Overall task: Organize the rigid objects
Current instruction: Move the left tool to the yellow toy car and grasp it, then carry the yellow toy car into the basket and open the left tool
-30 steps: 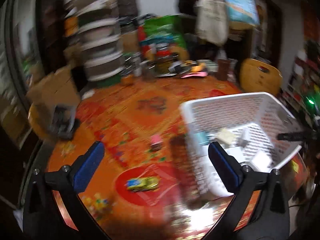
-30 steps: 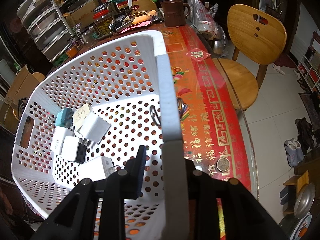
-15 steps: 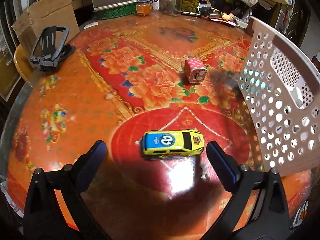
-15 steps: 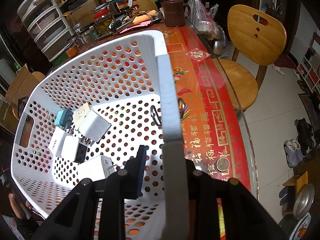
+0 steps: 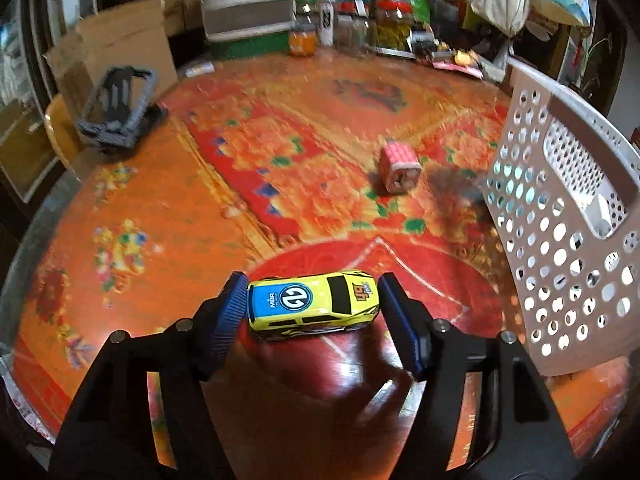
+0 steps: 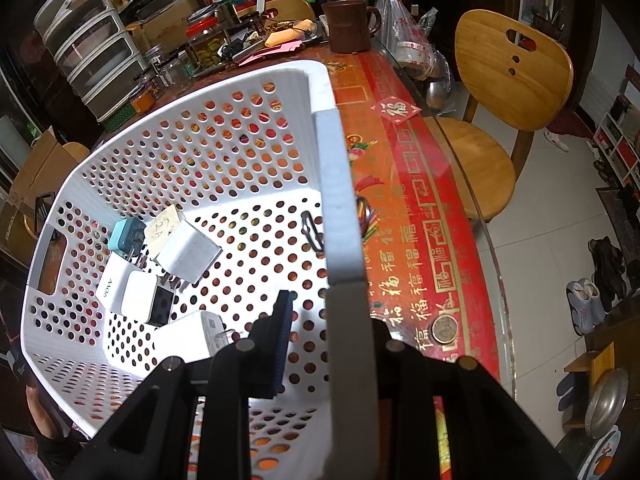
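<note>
A yellow toy car (image 5: pixel 314 306) with a blue roof lies sideways on the orange table. My left gripper (image 5: pixel 312 312) has its blue pads on either end of the car, closed to the car's length. A small pink box (image 5: pixel 400 168) sits farther back. The white perforated basket (image 5: pixel 568 216) stands tilted at the right. My right gripper (image 6: pixel 320 320) is shut on the basket's rim (image 6: pixel 340 216) and holds it tipped. Several white chargers (image 6: pixel 188 248) and a teal one (image 6: pixel 126 234) lie inside the basket.
A black phone stand (image 5: pixel 120 108) sits at the table's far left. Jars, plastic drawers (image 5: pixel 248 0) and clutter line the back edge. A brown mug (image 6: pixel 348 26), a coin (image 6: pixel 444 328) and a wooden chair (image 6: pixel 500 92) are to the right of the basket.
My left gripper dropped toward the table, moved onto the yellow car and closed its pads around it. My right gripper kept its hold on the basket rim.
</note>
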Demonstrator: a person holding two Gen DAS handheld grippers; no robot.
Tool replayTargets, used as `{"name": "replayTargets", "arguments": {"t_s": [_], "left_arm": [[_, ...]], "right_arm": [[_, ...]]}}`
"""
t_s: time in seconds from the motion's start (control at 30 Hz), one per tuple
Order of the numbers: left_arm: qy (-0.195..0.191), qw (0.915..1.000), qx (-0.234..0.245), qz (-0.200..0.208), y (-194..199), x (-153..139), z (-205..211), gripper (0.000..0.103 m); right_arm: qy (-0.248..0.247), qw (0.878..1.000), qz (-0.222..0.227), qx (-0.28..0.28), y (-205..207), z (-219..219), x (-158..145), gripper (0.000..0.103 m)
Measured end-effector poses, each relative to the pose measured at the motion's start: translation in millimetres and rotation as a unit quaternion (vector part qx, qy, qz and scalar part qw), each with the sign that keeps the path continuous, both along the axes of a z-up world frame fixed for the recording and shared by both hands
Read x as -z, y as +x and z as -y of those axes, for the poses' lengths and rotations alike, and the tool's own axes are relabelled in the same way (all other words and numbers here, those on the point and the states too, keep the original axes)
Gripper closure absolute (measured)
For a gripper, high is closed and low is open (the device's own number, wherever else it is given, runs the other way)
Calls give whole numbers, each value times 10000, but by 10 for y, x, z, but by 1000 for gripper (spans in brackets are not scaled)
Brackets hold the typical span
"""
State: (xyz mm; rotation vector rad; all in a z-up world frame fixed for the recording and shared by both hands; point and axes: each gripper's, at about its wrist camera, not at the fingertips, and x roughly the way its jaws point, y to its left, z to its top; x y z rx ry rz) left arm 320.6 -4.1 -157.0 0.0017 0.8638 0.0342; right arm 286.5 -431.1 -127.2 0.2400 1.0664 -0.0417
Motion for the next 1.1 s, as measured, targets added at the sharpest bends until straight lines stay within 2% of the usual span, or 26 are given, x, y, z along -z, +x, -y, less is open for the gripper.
{"name": "replayTargets", "arguments": {"t_s": [0.37, 0.7, 0.9, 1.1], "left_arm": [[542, 9964, -238, 607, -163, -456, -86, 38], [780, 9919, -105, 1000, -251, -968, 54, 38], [870, 9890, 56, 1195, -279, -1238, 241, 38], [943, 9853, 399, 1366, -297, -1476, 645, 38]], "right_arm": [[-15, 10000, 3, -10, 4, -4, -1, 76], [-14, 10000, -5, -25, 9, -10, 1, 76], [-14, 10000, 0, -24, 6, -11, 2, 76], [-15, 10000, 1, -25, 5, -11, 2, 76]]}}
